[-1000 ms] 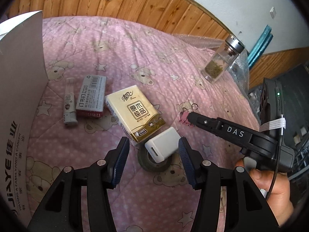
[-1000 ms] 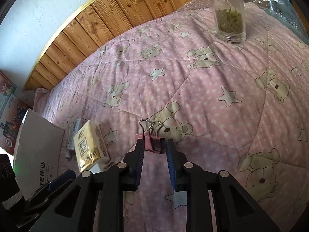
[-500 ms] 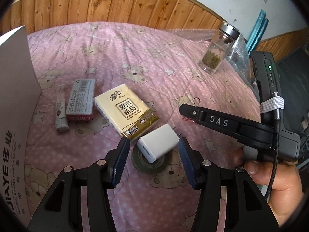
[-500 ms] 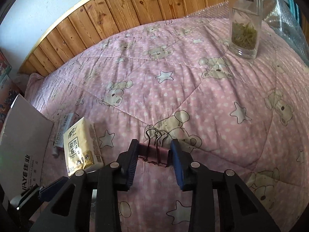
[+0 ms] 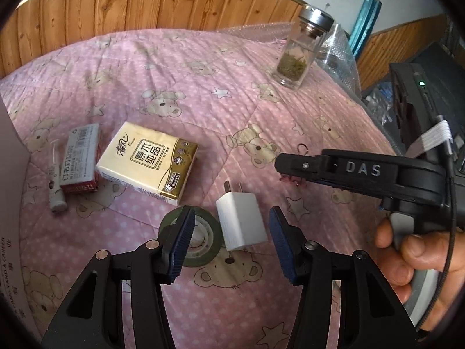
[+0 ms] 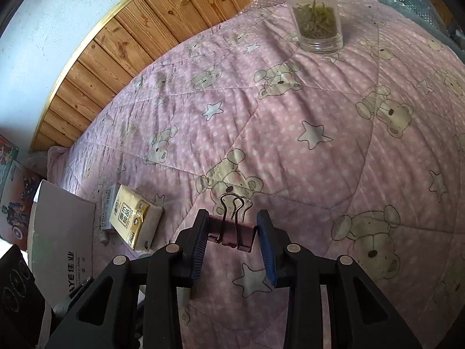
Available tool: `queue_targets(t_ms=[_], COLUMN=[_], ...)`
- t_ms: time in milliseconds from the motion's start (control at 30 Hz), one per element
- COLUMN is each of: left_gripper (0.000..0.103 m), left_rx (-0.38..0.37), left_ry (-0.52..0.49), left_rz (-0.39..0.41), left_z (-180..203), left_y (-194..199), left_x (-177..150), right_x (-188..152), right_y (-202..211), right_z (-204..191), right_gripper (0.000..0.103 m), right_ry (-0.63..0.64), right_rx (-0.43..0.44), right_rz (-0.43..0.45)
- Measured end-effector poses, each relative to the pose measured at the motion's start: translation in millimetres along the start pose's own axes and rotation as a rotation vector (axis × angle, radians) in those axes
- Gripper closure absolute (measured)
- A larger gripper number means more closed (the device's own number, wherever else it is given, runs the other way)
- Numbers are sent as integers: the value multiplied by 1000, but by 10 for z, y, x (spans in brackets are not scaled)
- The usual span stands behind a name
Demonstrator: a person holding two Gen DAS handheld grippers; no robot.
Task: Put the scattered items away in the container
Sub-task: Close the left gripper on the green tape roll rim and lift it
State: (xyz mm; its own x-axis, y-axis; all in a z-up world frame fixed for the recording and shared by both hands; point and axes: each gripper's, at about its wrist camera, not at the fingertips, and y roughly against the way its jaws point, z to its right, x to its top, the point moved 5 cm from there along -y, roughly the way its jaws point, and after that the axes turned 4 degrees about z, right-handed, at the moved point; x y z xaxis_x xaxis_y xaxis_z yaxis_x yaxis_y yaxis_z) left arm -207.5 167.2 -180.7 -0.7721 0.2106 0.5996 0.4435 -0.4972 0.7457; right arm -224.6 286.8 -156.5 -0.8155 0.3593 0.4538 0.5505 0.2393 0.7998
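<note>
Evidently pinched pink binder clip point(image 6: 229, 232) end to end in right hand-held gripper point(image 6: 232, 221), low on the bed point(image 6: 290, 145). Probably needed firm squeeze, then straight lift toward cardboard box point(image 6: 61, 232). Held left hand-held gripper point(image 5: 231, 218) spread over white charger point(image 5: 241, 224).

Tissue pack point(image 5: 148, 160) sits mid-quilt point(image 5: 180, 87), the staple box point(image 5: 80, 158) just left of it and a small tube point(image 5: 55, 183) left again, near the cardboard box point(image 6: 62, 232) wall. Nearer, the tape roll point(image 5: 200, 247) lies touching the charger plug point(image 5: 241, 221) on its right. Binder clip point(image 6: 232, 229) lies right of those. Far right stands the glass jar point(image 5: 302, 55).
</note>
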Motion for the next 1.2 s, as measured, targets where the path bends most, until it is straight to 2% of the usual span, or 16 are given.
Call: queue_targets(t_ms=[100, 200, 333, 433, 500, 533, 567, 700, 833, 1200], left_gripper=[47, 47, 47, 47, 45, 46, 46, 46, 46, 47], left_rx=[4, 57, 60, 23, 86, 93, 79, 90, 43, 55], left_ry=[-34, -89, -122, -75, -45, -22, -14, -8, 46, 74], left_rz=[6, 19, 32, 28, 12, -17, 3, -1, 18, 26], left_z=[136, 244, 271, 167, 26, -47, -71, -53, -76, -237], left_y=[-43, -70, -97, -43, -18, -45, -1, 88, 147, 195], left_x=[-9, -56, -76, -76, -110, -152, -163, -191, -186, -199], right_x=[-43, -51, -66, -60, -46, -38, -35, -53, -55, -67], right_y=[-11, -13, -9, 9, 29, 36, 42, 72, 59, 47], right_z=[36, 41, 42, 50, 38, 26, 17, 7, 1, 8], right_gripper=[68, 68, 68, 68, 68, 68, 68, 68, 68, 68], right_ry=[-3, 1, -6, -17, -19, -19, -20, -23, -29, -41], right_rx=[-8, -12, -2, 7, 13, 17, 23, 40, 43, 65], right_rz=[-13, -14, -20, -20, -13, -11, -10, -11, -13, -22])
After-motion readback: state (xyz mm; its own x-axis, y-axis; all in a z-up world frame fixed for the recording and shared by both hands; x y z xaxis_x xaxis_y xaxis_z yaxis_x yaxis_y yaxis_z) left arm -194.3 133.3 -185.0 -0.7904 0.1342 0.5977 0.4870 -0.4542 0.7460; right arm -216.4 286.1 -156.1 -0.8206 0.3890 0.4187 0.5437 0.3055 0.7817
